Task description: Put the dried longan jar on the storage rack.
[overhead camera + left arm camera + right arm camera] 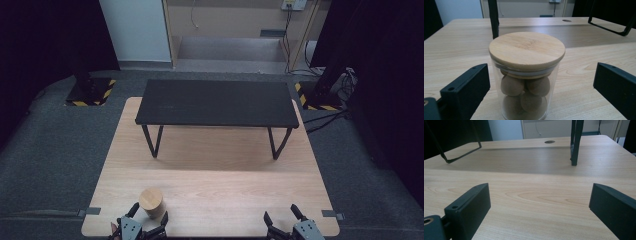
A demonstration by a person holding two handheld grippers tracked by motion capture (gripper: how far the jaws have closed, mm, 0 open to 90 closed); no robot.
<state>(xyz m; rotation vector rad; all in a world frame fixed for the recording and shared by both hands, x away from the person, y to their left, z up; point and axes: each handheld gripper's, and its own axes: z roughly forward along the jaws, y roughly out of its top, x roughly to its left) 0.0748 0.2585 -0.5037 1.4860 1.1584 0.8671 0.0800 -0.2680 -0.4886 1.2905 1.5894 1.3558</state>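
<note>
Item: glass jar [525,85] with a round wooden lid [527,49], standing upright on the wooden table [215,185] and holding several brown balls [512,85], possibly cork or wood; the glass is blurring them too much to say which.

Location: in the high view the jar [151,202] is sitting at about seven o'clock on the tabletop, near the front edge, well apart from the black low stand [216,102] occupying the twelve o'clock half.

Left gripper [148,216]: released, jaws standing wide. The jar is sitting between them, at twelve o'clock from the gripper's body, with a clear gap showing on both sides in the left gripper view, so the pads are not pressing on the glass. The jar is lying a little closer to the nine o'clock jaw.

Right gripper [284,215]: also released, jaws spread over bare table at about five o'clock on the tabletop, nothing between them.

Risks, as judged from here:
- The off-centre jar is likely to be met first by the nearer jaw, which could shove it sideways across the smooth wood before the other jaw arrives.
- Smooth glass is liable to slip in hard jaws if gripped lightly.
- Clamping high, at the lid, could lift or cock the lid rather than the jar.
- A low, tilted approach could tip the jar forward.
</note>
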